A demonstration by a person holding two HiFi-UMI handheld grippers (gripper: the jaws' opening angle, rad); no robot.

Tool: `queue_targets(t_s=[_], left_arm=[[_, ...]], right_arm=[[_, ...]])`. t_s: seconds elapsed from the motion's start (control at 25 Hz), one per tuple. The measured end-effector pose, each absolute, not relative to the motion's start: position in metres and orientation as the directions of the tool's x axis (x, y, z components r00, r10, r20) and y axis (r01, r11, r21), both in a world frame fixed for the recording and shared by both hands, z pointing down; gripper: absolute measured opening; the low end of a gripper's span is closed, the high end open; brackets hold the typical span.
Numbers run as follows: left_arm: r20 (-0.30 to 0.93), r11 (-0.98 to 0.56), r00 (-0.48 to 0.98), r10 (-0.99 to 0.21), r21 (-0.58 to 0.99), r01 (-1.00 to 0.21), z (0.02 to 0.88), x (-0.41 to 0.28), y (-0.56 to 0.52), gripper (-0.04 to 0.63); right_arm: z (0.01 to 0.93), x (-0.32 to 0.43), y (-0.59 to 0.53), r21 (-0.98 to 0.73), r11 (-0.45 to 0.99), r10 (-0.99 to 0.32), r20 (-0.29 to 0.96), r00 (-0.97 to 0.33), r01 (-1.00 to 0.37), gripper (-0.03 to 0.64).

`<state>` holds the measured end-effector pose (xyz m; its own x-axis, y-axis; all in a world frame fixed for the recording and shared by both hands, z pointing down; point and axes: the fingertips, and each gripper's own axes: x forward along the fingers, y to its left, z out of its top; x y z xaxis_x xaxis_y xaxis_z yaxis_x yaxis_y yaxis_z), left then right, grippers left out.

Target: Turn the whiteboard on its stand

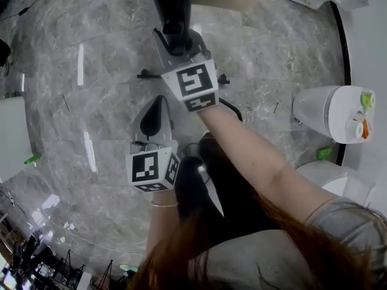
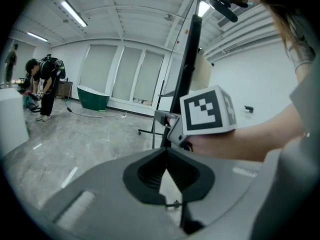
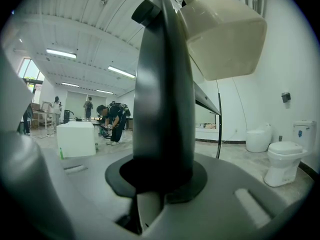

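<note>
1. Our right gripper (image 3: 161,178) is clamped on the whiteboard's (image 3: 165,84) dark edge; the board stands upright.
2. Our left gripper (image 2: 167,151) hangs near the whiteboard, jaws together, empty.
3. Open floor (image 1: 91,53) lies left of the whiteboard; toilets (image 1: 329,110) stand right of it.

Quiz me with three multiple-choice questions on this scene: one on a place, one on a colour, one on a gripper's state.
1. In the head view, the toilets stand: A left; B right; C top left.
2. The board shows an edge that is: A black; B red; C yellow.
3. The right gripper is: A open, empty; B shut on the board; C out of view.
Answers: 1 B, both sit by the right edge. 2 A, the edge shows black between the jaws. 3 B, its jaws clamp the board.
</note>
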<state>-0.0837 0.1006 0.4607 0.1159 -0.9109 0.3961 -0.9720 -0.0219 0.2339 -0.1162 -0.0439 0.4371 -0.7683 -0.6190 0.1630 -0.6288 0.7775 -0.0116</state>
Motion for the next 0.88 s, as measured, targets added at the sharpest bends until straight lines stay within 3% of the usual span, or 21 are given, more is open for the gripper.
queue_targets(t_s=[0.2,0.6,0.88], left_arm=[[0.376,-0.051,0.137,-0.916,0.229,-0.972,0.453,-0.097,0.099,0.0],[0.371,-0.252,0.311,-0.875,0.199,-0.947,0.454,-0.104,0.105,0.0],[0.355,-0.27,0.332,-0.874,0.213,-0.939,0.456,-0.101,0.127,0.0]], right_arm=[[0.435,-0.114,-0.04,-0.01,0.76,-0.64,0.158,-0.752,-0.649,0.069],[0.434,-0.104,-0.017,0.009,0.724,-0.686,0.115,-0.719,-0.689,0.069],[0.436,-0.103,0.021,0.003,0.742,-0.667,0.112,-0.737,-0.67,0.067]])
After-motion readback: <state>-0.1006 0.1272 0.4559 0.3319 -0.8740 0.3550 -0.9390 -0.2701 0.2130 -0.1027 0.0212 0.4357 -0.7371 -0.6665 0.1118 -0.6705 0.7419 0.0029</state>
